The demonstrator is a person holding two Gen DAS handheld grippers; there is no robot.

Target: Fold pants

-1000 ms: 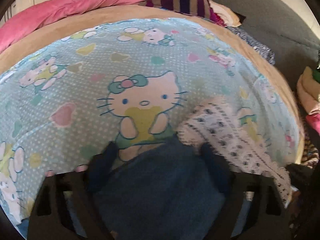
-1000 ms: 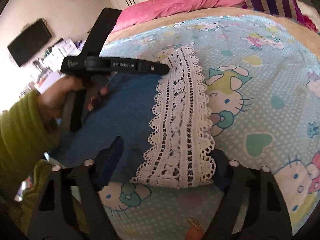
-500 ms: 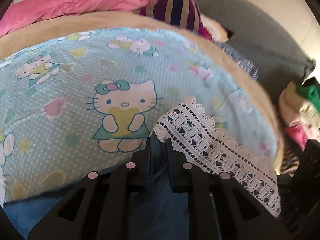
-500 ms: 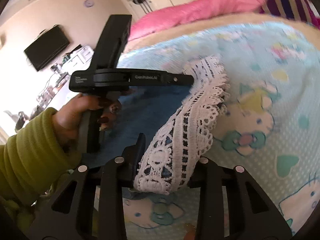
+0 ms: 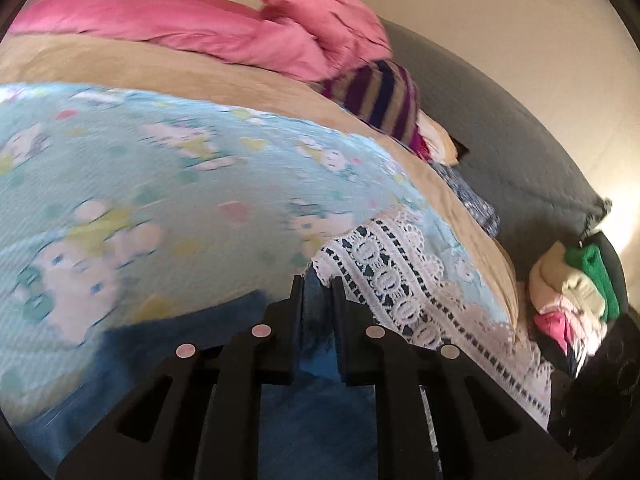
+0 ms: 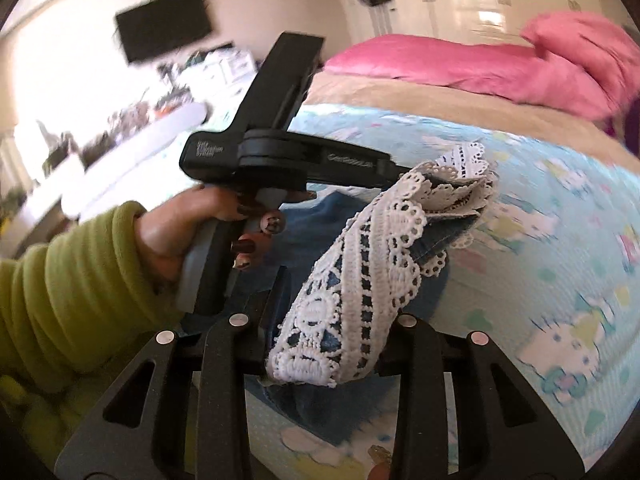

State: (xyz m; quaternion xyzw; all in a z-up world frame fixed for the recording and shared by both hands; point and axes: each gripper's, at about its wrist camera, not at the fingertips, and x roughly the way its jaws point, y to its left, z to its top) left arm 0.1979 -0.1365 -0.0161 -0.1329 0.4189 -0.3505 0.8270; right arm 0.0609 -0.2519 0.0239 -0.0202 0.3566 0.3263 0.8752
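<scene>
The pants are blue denim (image 5: 316,412) with a white lace hem band (image 5: 404,280). They lie on a light blue Hello Kitty sheet (image 5: 160,184). My left gripper (image 5: 318,292) is shut on the denim edge beside the lace. My right gripper (image 6: 332,344) is shut on the lace hem (image 6: 360,288) and holds it lifted off the sheet (image 6: 560,280). In the right wrist view the left gripper (image 6: 394,170) grips the far end of the hem, held by a hand in a green sleeve (image 6: 80,292).
A pink duvet (image 5: 208,28) and a striped pillow (image 5: 380,96) lie at the back of the bed. A grey headboard (image 5: 500,140) runs along the right. A pile of clothes (image 5: 576,292) sits at the far right. A wall TV (image 6: 164,24) and shelves show beyond the bed.
Both grippers closed on the pants hem, the left on the denim, the right on the lace, and have lifted it off the sheet; both views tilted up.
</scene>
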